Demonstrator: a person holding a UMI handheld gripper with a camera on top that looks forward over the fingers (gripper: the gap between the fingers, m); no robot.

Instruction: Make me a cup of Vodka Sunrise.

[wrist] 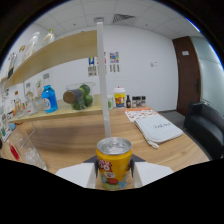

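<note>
A yellow and orange drink can (114, 164) is sitting low in the centre of the frame, gripped by the gripper (114, 172), whose two fingers (93, 167) are pressing against its left and right sides. The can is standing upright with its silver top, pull tab unopened, facing the camera, and printed fruit is showing on its label (the lettering is too small to read).

Behind the can, a wooden table (75, 135) is stretching across the middle of the frame. A thin white post (103, 80) is rising from the table straight behind the can, supporting a wooden shelf (55, 52) that is running toward the upper left. Under that shelf, at the left centre, a blue bottle (49, 98) is standing beside a clear bowl (79, 96) holding green fruit. A small tub with a red lid (119, 96) and some dark little bottles (136, 101) are standing further back, near the white wall. To the right of centre, a white cloth bag (159, 130) is lying on the table. A clear glass (25, 150) is standing at the lower left. At the right edge, a dark armchair (204, 122) is sitting below a brown door (187, 70).
</note>
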